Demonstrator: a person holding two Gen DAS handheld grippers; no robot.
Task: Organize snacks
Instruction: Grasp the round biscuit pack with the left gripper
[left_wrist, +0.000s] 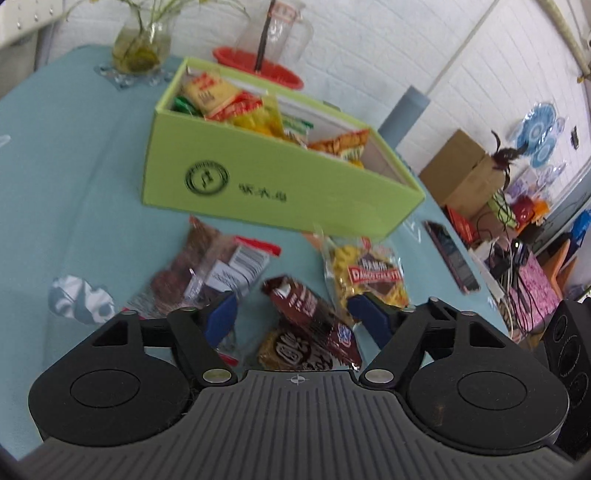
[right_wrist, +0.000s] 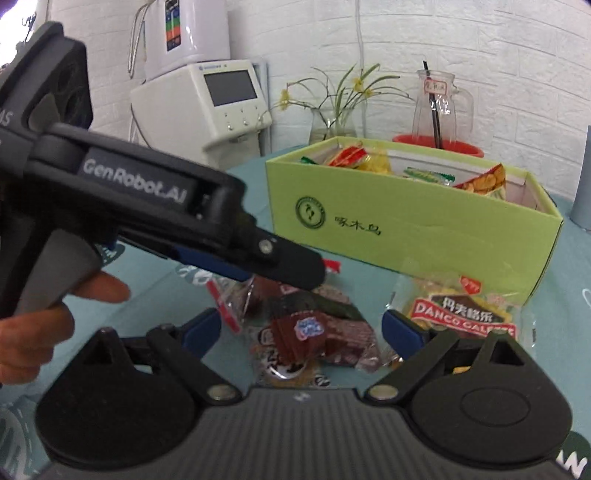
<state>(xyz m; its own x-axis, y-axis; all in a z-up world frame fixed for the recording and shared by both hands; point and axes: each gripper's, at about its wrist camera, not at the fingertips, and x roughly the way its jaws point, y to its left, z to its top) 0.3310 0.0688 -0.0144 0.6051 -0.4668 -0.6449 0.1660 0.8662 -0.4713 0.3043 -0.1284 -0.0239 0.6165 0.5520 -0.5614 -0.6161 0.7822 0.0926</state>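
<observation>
"GenRobot.AI" marks the left tool (right_wrist: 291, 275); "DANCO" marks the yellow snack bag (right_wrist: 461, 314).

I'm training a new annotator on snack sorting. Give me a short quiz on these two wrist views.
1. True or false: the green box already holds snacks.
2. Which packet lies nearest the right gripper's right-hand finger? A) yellow Danco packet B) clear packet of dark snacks
3. Is either the left gripper or the right gripper gripping a packet?

Key: 1 true. 2 A. 3 No, both stand open and empty.
</observation>
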